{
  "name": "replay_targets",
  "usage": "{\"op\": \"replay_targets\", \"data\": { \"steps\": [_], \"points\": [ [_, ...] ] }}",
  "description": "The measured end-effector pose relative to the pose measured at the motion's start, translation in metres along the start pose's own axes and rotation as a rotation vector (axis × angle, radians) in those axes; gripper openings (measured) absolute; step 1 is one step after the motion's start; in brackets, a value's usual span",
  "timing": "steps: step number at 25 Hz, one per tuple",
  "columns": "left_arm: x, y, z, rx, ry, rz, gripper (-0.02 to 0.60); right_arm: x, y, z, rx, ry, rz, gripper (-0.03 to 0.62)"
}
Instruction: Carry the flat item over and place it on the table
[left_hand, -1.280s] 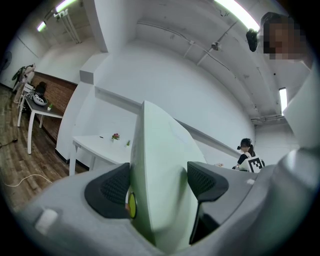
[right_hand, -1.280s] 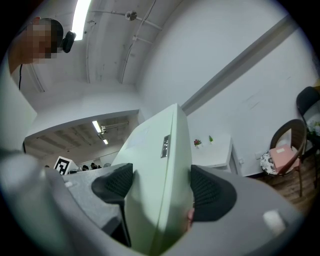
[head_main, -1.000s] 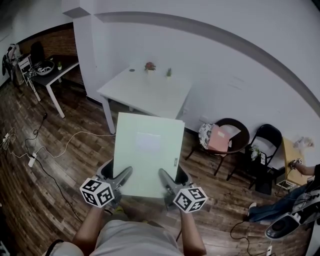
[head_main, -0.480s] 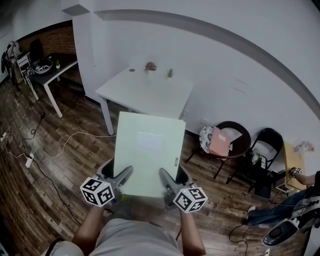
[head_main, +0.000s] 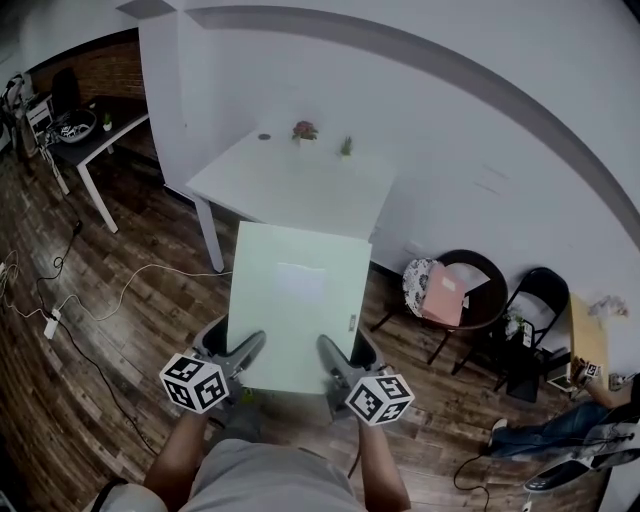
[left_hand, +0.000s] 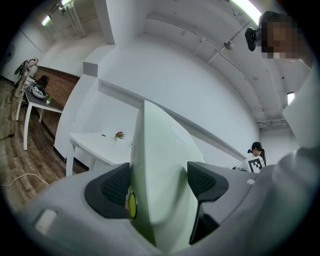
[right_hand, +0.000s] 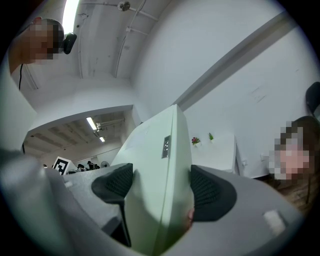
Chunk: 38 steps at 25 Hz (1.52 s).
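A pale green flat board (head_main: 298, 300) is held level in front of me, over the wooden floor. My left gripper (head_main: 238, 352) is shut on its near left edge and my right gripper (head_main: 338, 356) is shut on its near right edge. In the left gripper view the board (left_hand: 162, 170) stands edge-on between the two black pads (left_hand: 116, 189). The right gripper view shows the board (right_hand: 159, 195) clamped the same way. The white table (head_main: 345, 205) stands ahead by the wall, partly hidden behind the board's far edge.
A small flower pot (head_main: 304, 130) and a little green plant (head_main: 346, 147) sit at the table's far side. Black chairs (head_main: 455, 300) with a pink item stand to the right. A dark side table (head_main: 85, 140) is far left. Cables (head_main: 120, 290) trail on the floor.
The white table has come nearer and now reaches under the board's far edge. Both grippers keep the same hold on the board.
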<state>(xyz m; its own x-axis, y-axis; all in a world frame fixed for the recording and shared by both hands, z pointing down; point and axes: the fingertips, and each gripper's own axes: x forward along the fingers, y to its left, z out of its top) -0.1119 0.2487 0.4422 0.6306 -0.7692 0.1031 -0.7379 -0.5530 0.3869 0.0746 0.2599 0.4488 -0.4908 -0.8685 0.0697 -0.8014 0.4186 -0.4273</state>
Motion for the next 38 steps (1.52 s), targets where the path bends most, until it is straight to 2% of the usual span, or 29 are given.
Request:
{"op": "replay_targets", "data": {
  "steps": [10,21,26,38],
  "points": [
    [0.063,0.086,0.047,-0.032,0.024,-0.024,0.365,0.109,-0.013,0.023,0.004,0.016,-0.040,0.357],
    [0.130,0.181,0.106,-0.014,0.046,-0.083,0.365,0.226,-0.022,0.044,0.012,-0.024,-0.092,0.357],
    [0.147,0.205,0.120,-0.019,0.054,-0.104,0.365,0.255,-0.022,0.050,0.010,-0.028,-0.119,0.357],
    [0.189,0.235,0.119,-0.032,0.061,-0.107,0.365,0.295,-0.053,0.050,0.008,-0.018,-0.130,0.357]
  ]
}}
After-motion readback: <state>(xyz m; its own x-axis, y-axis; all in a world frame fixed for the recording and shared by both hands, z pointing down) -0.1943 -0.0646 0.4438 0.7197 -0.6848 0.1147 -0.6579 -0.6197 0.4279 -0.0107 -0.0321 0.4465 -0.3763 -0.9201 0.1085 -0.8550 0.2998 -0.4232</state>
